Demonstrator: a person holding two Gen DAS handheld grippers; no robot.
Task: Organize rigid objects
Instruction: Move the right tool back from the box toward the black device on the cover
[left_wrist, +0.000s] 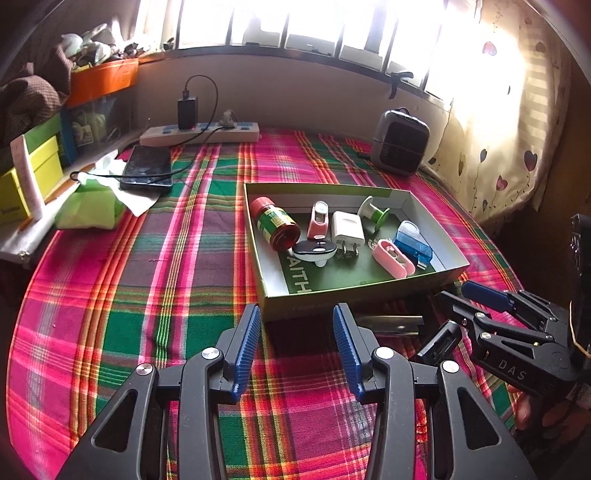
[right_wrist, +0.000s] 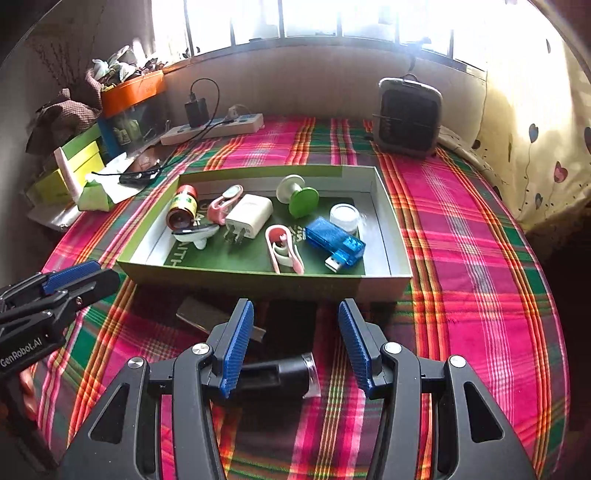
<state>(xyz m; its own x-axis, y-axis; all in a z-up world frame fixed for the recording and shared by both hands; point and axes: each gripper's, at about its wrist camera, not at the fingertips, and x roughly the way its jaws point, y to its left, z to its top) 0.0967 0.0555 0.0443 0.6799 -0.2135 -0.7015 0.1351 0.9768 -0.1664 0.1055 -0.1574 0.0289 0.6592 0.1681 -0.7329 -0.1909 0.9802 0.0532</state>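
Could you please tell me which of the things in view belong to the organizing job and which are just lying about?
Job:
- green cardboard box
- brown red-capped pill bottle
- white plug adapter
- blue USB stick
- black cylinder on the cloth

Lying about:
- grey portable heater
- white power strip
- black phone

We see a woven plaid cloth (right_wrist: 461, 229), matt and slightly ribbed. The box (right_wrist: 240, 282) looks like matt cardboard. Inside it, the bottle (left_wrist: 275, 223) is glossy brown plastic, the charger (right_wrist: 248, 218) smooth white plastic, the USB stick (right_wrist: 334, 240) translucent blue plastic with a metal plug. Our gripper pads (right_wrist: 236, 347) are ridged blue rubber.
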